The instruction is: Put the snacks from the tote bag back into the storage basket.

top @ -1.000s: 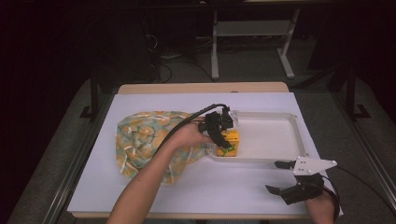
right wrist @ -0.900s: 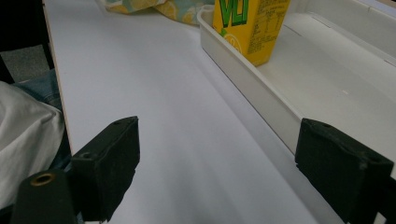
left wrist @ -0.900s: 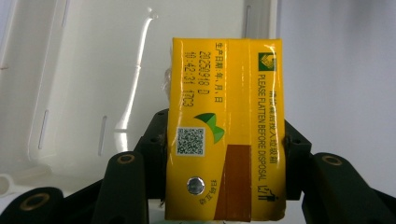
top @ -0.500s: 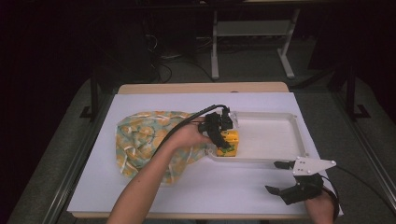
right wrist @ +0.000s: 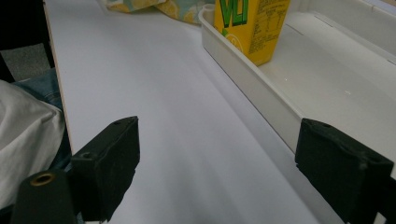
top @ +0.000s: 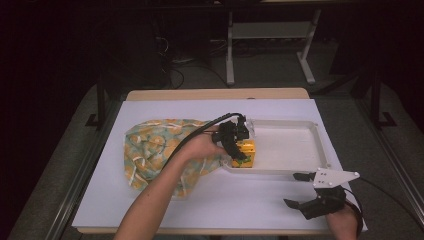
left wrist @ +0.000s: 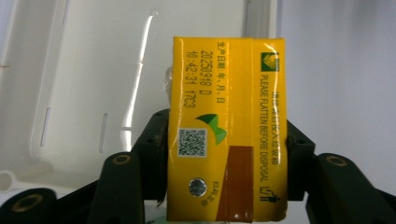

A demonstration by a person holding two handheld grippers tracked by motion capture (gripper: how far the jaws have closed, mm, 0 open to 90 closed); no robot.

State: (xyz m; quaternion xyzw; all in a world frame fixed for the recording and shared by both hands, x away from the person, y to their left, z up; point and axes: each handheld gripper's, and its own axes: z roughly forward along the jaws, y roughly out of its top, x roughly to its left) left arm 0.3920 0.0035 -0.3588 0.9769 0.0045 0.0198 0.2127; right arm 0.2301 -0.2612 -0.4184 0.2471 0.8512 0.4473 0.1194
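A yellow carton (left wrist: pixel 227 135) stands at the near left corner of the white tray (top: pixel 300 150), clamped between the left gripper (top: pixel 235 142) fingers, apparently being set down. The right gripper (top: pixel 305 192), fingers wide and empty, waits on the tabletop (top: pixel 250 200) near the tray; a patterned bag (top: pixel 150 150) lies left.

High view overhead facing forward, claw cameras close (all share the carton (top: pixel 246 154)).

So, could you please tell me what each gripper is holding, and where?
Left gripper clamps the yellow drink carton by its two narrow sides; right gripper holds nothing.
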